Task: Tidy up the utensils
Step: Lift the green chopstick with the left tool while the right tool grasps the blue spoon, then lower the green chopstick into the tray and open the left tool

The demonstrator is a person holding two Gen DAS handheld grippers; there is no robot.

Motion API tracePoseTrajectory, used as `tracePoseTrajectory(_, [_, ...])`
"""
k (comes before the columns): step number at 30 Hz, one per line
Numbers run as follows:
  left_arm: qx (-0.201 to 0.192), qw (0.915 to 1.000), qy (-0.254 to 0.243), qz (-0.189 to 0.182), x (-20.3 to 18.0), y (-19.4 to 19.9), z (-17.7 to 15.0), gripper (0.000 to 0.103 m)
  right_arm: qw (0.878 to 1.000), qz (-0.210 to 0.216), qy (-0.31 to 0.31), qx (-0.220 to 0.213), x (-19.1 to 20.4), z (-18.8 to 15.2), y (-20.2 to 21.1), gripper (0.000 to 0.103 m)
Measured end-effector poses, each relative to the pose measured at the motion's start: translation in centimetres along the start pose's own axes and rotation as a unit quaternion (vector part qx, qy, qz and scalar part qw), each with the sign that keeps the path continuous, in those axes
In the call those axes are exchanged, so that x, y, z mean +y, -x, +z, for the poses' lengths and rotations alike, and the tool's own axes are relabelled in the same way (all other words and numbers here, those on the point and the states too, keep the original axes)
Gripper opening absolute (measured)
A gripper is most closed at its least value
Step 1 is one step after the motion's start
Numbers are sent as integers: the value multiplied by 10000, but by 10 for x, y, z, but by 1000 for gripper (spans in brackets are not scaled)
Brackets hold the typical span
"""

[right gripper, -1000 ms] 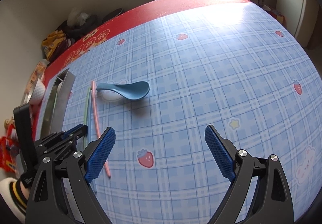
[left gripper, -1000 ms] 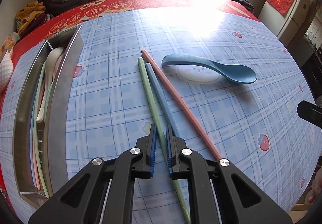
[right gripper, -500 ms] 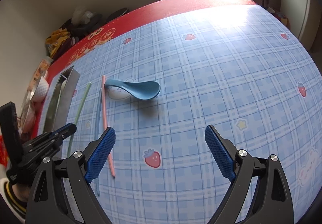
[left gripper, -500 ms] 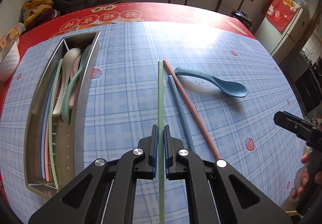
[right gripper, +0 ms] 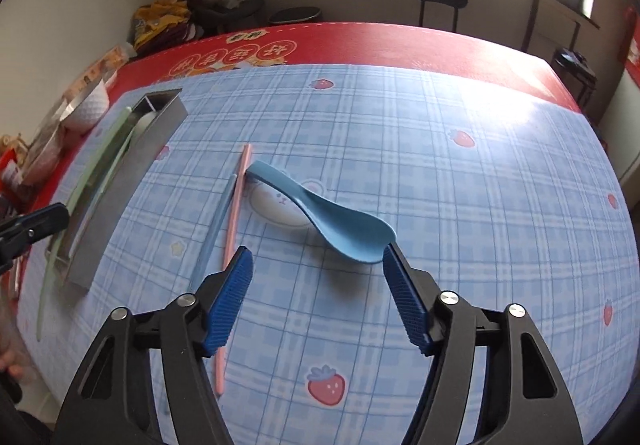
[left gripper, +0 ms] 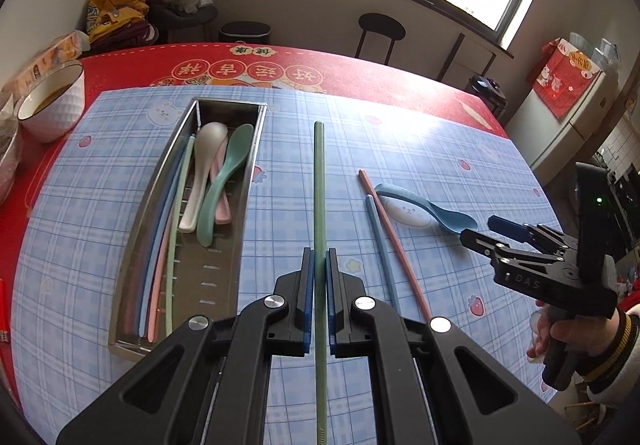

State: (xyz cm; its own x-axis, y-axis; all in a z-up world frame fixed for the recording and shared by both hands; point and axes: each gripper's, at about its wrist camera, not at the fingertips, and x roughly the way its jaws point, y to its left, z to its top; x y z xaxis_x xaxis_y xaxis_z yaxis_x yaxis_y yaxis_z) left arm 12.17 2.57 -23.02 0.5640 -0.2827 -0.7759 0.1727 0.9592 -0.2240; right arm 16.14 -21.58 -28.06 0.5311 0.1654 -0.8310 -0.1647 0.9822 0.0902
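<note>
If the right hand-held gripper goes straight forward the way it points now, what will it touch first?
Most likely the blue spoon. The open right hand-held gripper points at its bowl, which lies just ahead between the fingertips, close to the right one. Height above the table is unclear, so it might pass over it.

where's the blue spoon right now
In the right wrist view the blue spoon lies on the checked tablecloth, just right of the pink chopstick, its bowl near the open right gripper.
</note>
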Motion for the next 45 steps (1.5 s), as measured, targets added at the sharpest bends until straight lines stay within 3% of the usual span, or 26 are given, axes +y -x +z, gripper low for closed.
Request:
tracePoseTrajectory(6, [-198, 9995, 191, 126, 15, 21, -6, 6, 9979, -278, 546, 205, 14, 19, -31, 48])
tracePoseTrajectory(17, [-299, 9974, 567, 317, 47, 41, -13, 6, 9969, -500, 330, 518, 2, 20, -58, 42])
tracePoseTrajectory(22, [-298, 9972, 609, 327, 50, 44, -16, 6, 9973, -545, 165, 461, -3, 25, -59, 25])
tracePoseTrajectory(25, [-295, 9971, 622, 328, 52, 44, -16, 6, 9982, -396, -1, 445, -6, 30, -57, 8])
tracePoseTrajectory(33, [-226, 9969, 674, 326, 60, 40, -12, 6, 9968, 208, -715, 300, 0, 28, -39, 7])
tracePoseTrajectory(38, [-153, 9968, 703, 358, 67, 34, -7, 6, 9827, 830, -1638, 226, 1, 16, -25, 7])
tracePoseTrajectory(45, [58, 9969, 490, 615, 87, 11, 15, 6, 9706, 1176, -2092, 168, 2, -2, -8, 7])
